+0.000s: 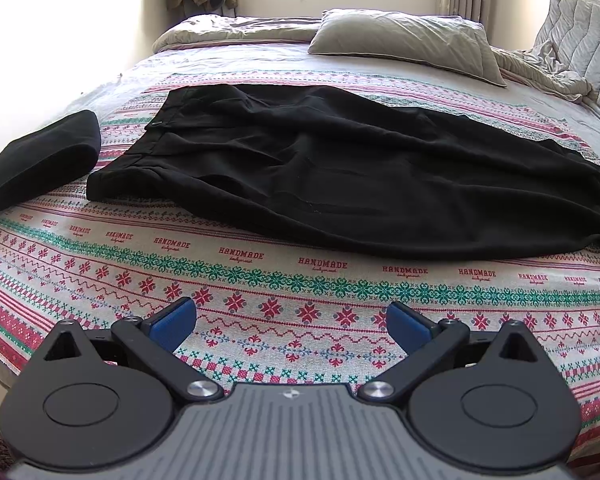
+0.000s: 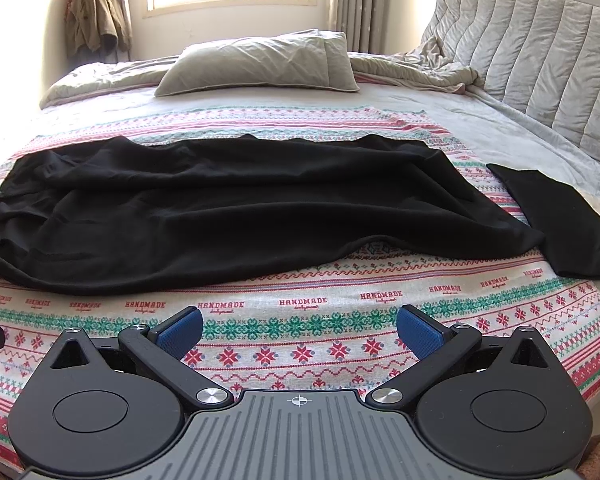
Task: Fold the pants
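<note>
Black pants (image 1: 340, 176) lie spread across the patterned cloth on the bed, waistband with a button to the left and legs running right; the right wrist view shows the same pants (image 2: 220, 216) folded lengthwise, hem end at the right. My left gripper (image 1: 292, 326) hovers open over the cloth, short of the pants' near edge. My right gripper (image 2: 300, 332) is also open, a little before the near edge, with nothing between its blue pads (image 2: 180, 334).
A folded black garment (image 1: 44, 160) lies left of the waistband, and another folded black piece (image 2: 556, 220) lies right of the hem. A grey pillow (image 2: 260, 64), a rumpled duvet (image 2: 420, 68) and a quilted headboard (image 2: 540, 60) sit beyond. Bed edge is near me.
</note>
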The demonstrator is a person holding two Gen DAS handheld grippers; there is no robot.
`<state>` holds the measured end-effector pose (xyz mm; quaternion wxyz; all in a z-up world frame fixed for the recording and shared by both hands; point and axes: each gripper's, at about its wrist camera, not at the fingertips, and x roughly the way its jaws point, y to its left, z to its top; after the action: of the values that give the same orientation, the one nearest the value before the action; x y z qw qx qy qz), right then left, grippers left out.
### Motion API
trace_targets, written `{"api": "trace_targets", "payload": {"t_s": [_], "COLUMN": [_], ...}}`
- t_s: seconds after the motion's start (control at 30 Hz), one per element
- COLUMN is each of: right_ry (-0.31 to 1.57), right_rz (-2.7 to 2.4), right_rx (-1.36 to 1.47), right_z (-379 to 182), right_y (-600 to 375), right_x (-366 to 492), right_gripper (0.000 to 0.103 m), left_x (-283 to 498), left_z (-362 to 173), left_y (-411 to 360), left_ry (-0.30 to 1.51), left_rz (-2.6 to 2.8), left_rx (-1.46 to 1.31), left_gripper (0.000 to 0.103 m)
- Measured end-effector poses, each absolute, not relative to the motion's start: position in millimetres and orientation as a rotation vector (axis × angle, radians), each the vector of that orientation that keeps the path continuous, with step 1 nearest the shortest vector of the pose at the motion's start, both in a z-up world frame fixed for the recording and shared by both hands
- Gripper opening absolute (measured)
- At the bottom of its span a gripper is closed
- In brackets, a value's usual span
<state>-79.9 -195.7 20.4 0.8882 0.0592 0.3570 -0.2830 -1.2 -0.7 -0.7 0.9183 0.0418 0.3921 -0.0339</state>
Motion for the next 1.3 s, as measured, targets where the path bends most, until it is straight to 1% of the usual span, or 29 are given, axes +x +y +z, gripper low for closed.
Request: {"api": "trace_targets", "payload": {"t_s": [1.1, 1.17, 1.3], "right_ry": [0.744, 0.752, 0.772], "right_rz": [-0.613, -0.624, -0.59], "right_rx": [0.112, 0.106, 0.052], "right_z": [15, 13, 6], "right_y": [-202, -207, -217], "right_x": [-82, -83, -84], "right_gripper": [0.103, 0.103, 0.103], "left_x": [3, 6, 12], "left_z": [-6, -5, -1], "left_y": [6, 8, 16], "left_ry": [0.819, 0.811, 0.737], "left_rz": [-0.061, -0.063, -0.113], "left_rx": [0.11, 0.119, 0.154], "left_gripper": [0.103, 0.103, 0.103]}}
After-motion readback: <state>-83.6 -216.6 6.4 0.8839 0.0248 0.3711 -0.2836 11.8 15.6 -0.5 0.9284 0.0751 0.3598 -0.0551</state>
